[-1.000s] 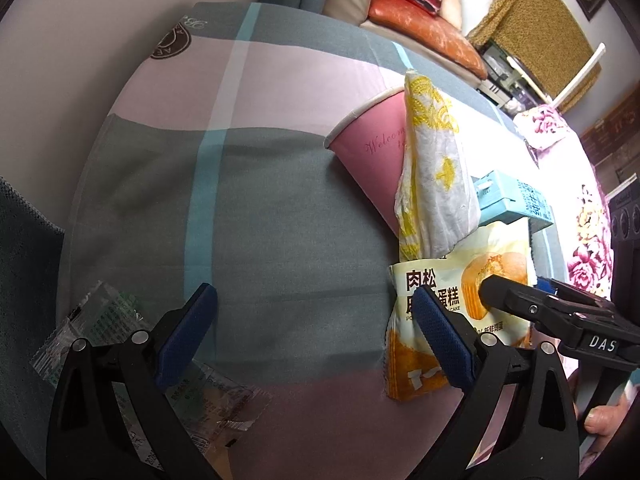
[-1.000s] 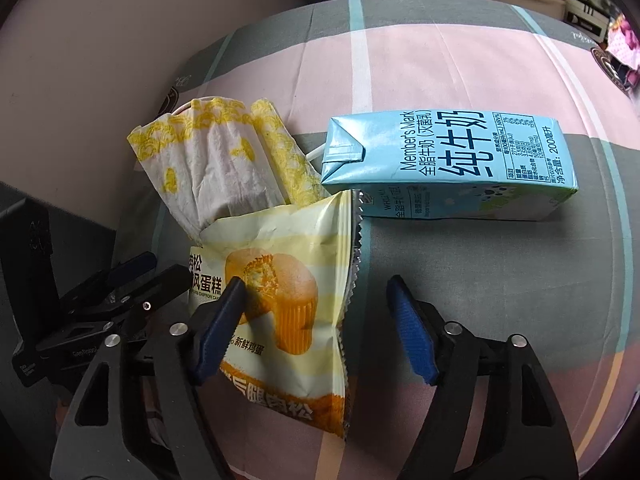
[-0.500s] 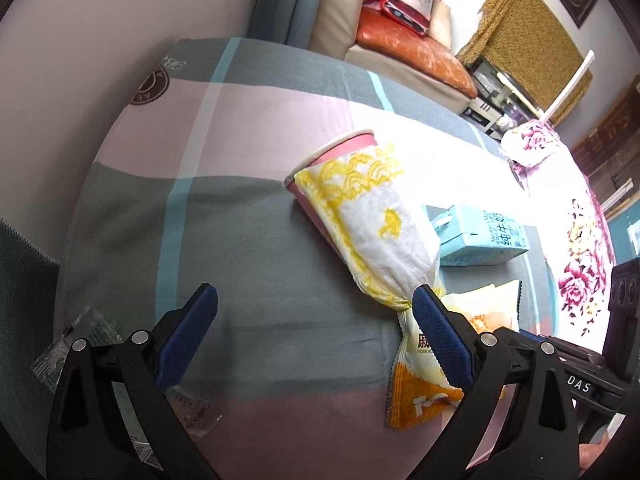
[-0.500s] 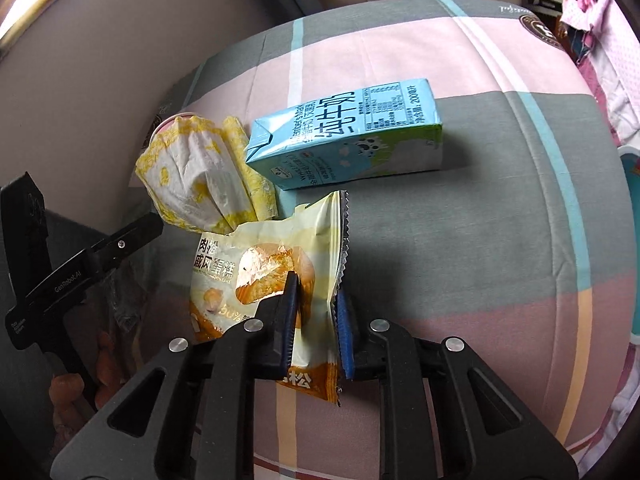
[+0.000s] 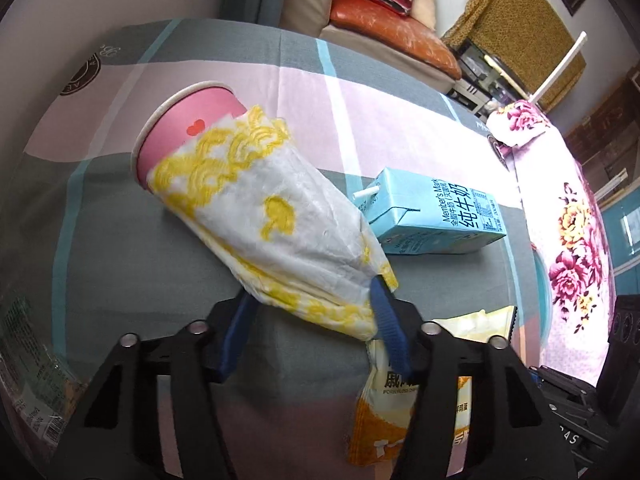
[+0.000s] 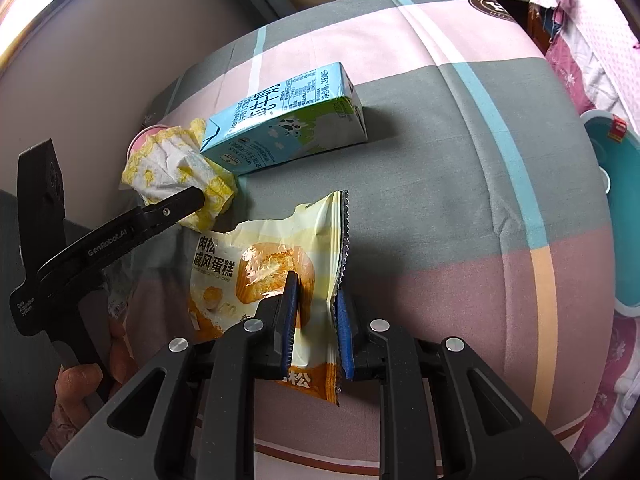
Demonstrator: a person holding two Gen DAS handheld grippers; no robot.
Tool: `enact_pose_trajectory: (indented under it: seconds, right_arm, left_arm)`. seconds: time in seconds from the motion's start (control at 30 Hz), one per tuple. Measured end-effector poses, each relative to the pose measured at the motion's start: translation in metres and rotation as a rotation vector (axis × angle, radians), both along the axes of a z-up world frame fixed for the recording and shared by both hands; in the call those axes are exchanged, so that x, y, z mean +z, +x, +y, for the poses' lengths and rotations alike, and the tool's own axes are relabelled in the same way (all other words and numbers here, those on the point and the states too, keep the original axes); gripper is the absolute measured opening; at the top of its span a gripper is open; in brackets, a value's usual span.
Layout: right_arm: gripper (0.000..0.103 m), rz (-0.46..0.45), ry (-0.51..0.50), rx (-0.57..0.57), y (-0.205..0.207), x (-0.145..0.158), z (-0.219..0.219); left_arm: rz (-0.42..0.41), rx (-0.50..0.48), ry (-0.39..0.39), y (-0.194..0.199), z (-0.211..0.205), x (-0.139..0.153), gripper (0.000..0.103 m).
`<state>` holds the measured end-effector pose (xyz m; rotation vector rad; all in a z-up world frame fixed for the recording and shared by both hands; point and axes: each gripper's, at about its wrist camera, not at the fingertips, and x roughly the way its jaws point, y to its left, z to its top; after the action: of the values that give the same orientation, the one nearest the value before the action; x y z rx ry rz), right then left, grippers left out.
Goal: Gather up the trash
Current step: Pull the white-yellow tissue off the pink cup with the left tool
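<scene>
A bed covered by a checked sheet (image 6: 460, 128) in grey, pink and light blue carries the trash. The right gripper (image 6: 316, 320) is seen closed on the lower part of a yellow cake wrapper (image 6: 272, 264); the thin foil is pinched between the two blue pads, and the wrapper's top end stands free above them, near the front edge of the sheet. The left gripper (image 5: 312, 320) is closing its jaws around the narrow end of a white and yellow crumpled paper (image 5: 272, 216), which lies between the blue pads; both pads seem to be touching the paper already. The wide end of this paper is laid over a pink paper cup (image 5: 188, 128), which is lying on its side with its white rim toward the far left corner of the sheet. Just beside the paper, toward the right edge, a light blue milk carton (image 5: 440, 216) is lying flat with a short white straw at its top. In the right wrist view, the carton is found behind the wrapper, not touching it. A clear plastic wrapper (image 5: 28, 368) with green print is seen at the left edge of the sheet. A hand (image 6: 80, 392) is visible on the handle of the left gripper. A teal basin (image 6: 616, 216) is standing beyond the right edge of the bed.
</scene>
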<state>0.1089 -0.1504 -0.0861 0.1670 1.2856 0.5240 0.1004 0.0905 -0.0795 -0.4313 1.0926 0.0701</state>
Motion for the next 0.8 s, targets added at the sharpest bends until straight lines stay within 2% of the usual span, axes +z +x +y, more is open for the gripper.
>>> enact_pose_trajectory:
  seconds: [0.03,0.1,0.2,0.33,0.43,0.53,0.6,0.67,0.73,0.8]
  right_arm:
    - [0.017,-0.002,0.001,-0.009,-0.002,0.001,-0.009]
    - [0.017,-0.008,0.003,-0.035,-0.001,0.001,-0.02]
    - [0.017,-0.019,0.001,-0.083,-0.002,0.002,-0.039]
    - [0.017,-0.027,0.008,-0.155,0.001,0.001,-0.071]
    - [0.017,-0.025,0.022,-0.211,0.001,-0.001,-0.091]
    - [0.017,-0.024,0.035,-0.239,0.002,-0.003,-0.103]
    - [0.017,-0.025,0.043,-0.241,0.0,-0.003,-0.107]
    - [0.017,-0.026,0.05,-0.235,0.002,-0.004,-0.105]
    - [0.018,-0.028,0.059,-0.222,0.0,-0.001,-0.1]
    - [0.018,-0.032,0.064,-0.206,0.001,0.0,-0.093]
  left_arm:
    - [0.007,0.006,-0.005,0.0,0.0,-0.002,0.031]
    - [0.011,0.008,0.001,-0.002,-0.002,-0.004,0.026]
    - [0.016,-0.052,0.017,-0.007,-0.01,-0.003,0.024]
    - [0.027,-0.223,0.038,-0.017,-0.038,-0.002,0.024]
    - [0.031,-0.302,0.052,-0.026,-0.057,-0.004,0.024]
    - [0.037,-0.331,0.035,-0.034,-0.067,-0.006,0.025]
    - [0.031,-0.301,0.034,-0.038,-0.063,-0.004,0.025]
    - [0.028,-0.249,0.026,-0.037,-0.053,-0.002,0.033]
    - [0.015,-0.175,0.031,-0.038,-0.038,0.003,0.062]
    - [-0.003,-0.099,0.038,-0.038,-0.023,0.009,0.069]
